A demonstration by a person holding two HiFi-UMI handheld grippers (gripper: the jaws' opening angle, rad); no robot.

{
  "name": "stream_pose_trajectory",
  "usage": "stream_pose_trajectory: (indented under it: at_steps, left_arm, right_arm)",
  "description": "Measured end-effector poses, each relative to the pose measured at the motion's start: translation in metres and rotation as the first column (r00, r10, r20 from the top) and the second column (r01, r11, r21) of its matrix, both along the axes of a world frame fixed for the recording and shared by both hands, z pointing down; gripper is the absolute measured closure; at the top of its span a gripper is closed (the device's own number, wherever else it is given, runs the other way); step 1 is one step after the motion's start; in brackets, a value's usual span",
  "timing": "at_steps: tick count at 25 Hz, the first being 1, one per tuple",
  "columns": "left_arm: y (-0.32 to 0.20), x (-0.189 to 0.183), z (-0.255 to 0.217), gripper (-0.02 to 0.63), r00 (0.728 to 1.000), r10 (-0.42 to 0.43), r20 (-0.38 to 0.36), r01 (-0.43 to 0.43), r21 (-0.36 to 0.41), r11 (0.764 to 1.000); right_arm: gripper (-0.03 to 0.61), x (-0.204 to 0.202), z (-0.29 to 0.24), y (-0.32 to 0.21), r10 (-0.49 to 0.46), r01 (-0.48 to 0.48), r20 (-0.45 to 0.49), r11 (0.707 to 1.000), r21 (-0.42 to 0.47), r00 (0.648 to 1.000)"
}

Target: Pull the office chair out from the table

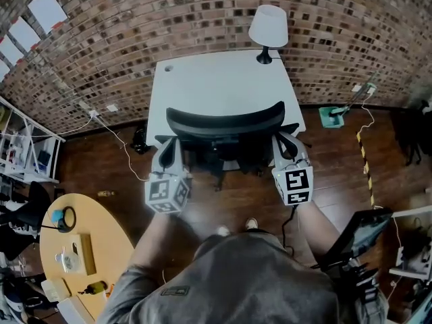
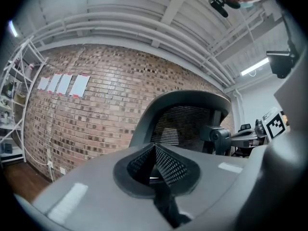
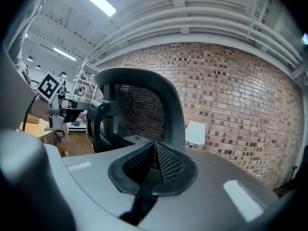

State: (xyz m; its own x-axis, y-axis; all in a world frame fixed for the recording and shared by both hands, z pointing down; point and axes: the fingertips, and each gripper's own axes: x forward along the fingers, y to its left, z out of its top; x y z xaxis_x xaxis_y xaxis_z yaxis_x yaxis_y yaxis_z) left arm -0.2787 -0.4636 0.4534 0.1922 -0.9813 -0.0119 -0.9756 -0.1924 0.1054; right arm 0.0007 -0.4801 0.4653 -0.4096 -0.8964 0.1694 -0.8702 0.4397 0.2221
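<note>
Brick wall (image 1: 202, 19), white table (image 1: 216, 86), office chair (image 1: 226, 121) tucked against it.
Head view: our left gripper (image 1: 169, 147) and right gripper (image 1: 285, 144) flank the chair back. Left gripper view: jaws pressed together, empty. Right gripper view: likewise closed on nothing.

Nothing legible here. The white sheets (image 1: 47, 9) on the brick wall, upper left, are too small to read. The two marker cubes (image 1: 167, 193) (image 1: 293, 185) at centre show only black-and-white square patterns.
</note>
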Motion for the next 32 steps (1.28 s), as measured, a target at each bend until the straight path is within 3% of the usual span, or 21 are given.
stream_pose_trajectory:
  at_steps: [4,9,15,21,26,29,32]
  left_arm:
    - [-0.002,-0.002,-0.009,0.604,0.998,0.034,0.051,-0.035,0.025,0.999]
    - [-0.013,0.007,-0.014,0.417,0.972,0.122,0.2,-0.133,0.046,0.99]
    - [-0.039,0.008,-0.012,0.251,0.947,0.212,0.243,-0.221,0.013,0.975]
    - [-0.061,0.018,-0.011,0.236,0.905,0.306,0.295,-0.315,-0.019,0.949]
    - [-0.082,0.021,-0.007,0.236,0.877,0.352,0.328,-0.356,-0.048,0.933]
    - [-0.084,0.024,-0.006,0.24,0.871,0.391,0.297,-0.389,-0.068,0.919]
    - [-0.083,0.024,-0.007,0.245,0.875,0.39,0.288,-0.391,-0.058,0.919]
  right_arm:
    - [0.465,0.006,-0.005,-0.012,-0.019,0.02,-0.03,1.0,0.013,0.999]
    - [0.321,0.012,-0.016,-0.032,-0.05,0.054,-0.084,0.998,0.046,0.995]
    - [0.227,0.004,-0.029,-0.051,-0.144,0.152,-0.127,0.986,0.061,0.981]
    - [0.202,-0.014,-0.028,-0.06,-0.276,0.283,-0.153,0.959,0.03,0.949]
    - [0.209,-0.022,-0.021,-0.069,-0.325,0.33,-0.179,0.944,0.0,0.929]
    - [0.224,-0.025,-0.02,-0.071,-0.336,0.34,-0.176,0.94,-0.01,0.925]
    - [0.227,-0.026,-0.02,-0.071,-0.337,0.341,-0.175,0.94,-0.005,0.925]
